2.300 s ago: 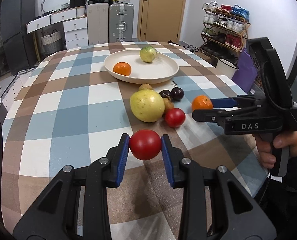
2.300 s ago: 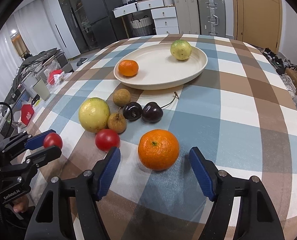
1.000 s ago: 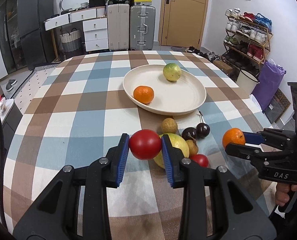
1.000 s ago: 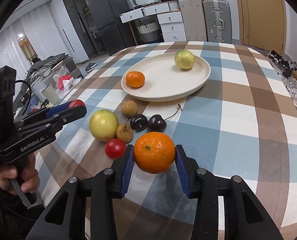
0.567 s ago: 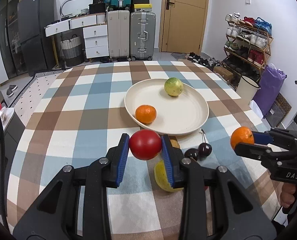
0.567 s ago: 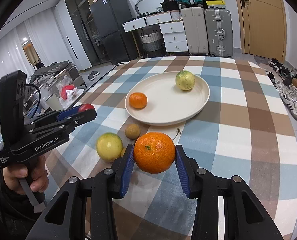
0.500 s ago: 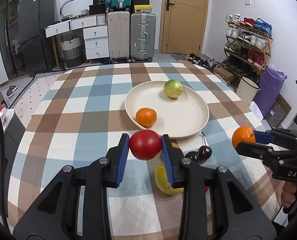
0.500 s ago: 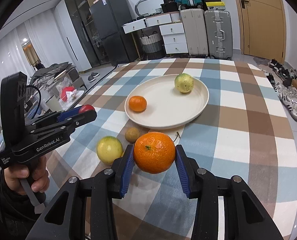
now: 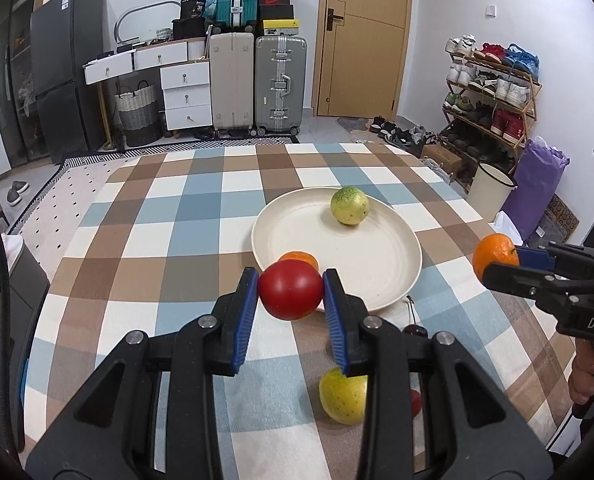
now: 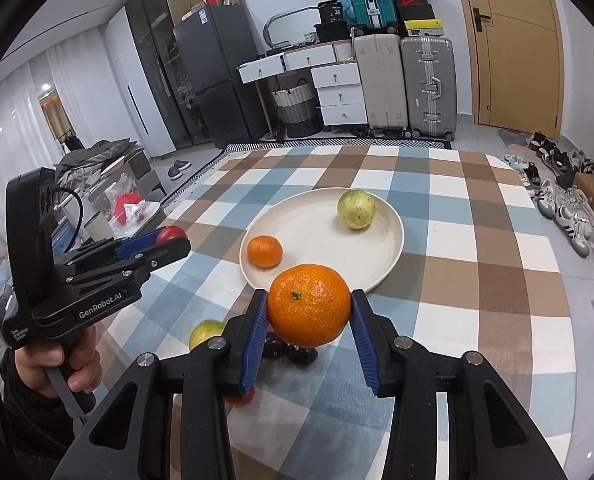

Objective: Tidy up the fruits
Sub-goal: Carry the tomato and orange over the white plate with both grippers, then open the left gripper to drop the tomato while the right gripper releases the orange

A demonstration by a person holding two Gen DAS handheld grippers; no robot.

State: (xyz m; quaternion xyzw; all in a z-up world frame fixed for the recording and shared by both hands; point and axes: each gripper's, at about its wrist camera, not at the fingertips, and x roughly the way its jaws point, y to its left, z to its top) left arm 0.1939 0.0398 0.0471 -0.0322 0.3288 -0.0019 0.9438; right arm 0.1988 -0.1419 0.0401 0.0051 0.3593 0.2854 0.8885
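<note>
My left gripper (image 9: 291, 296) is shut on a red tomato (image 9: 291, 290) and holds it in the air just short of the near rim of the cream plate (image 9: 381, 264). My right gripper (image 10: 308, 312) is shut on a large orange (image 10: 308, 310), also in the air near the plate (image 10: 317, 232). The plate holds a small orange (image 10: 264, 251) and a green-yellow fruit (image 10: 356, 209). On the checked tablecloth below lie a yellow-green fruit (image 9: 343, 396), dark cherries (image 10: 289, 351) and a small red tomato (image 9: 415, 402), partly hidden by my fingers.
The checked table (image 9: 153, 248) fills the foreground. A shoe rack (image 9: 493, 96), a purple bag (image 9: 537, 184) and a white bin (image 9: 489, 188) stand to the right. Suitcases (image 9: 257, 80) and white drawers (image 9: 185, 92) line the far wall.
Both grippers have risen and moved forward towards the plate with their fruit. The loose fruits on the cloth now sit lower in both views, under the fingers.
</note>
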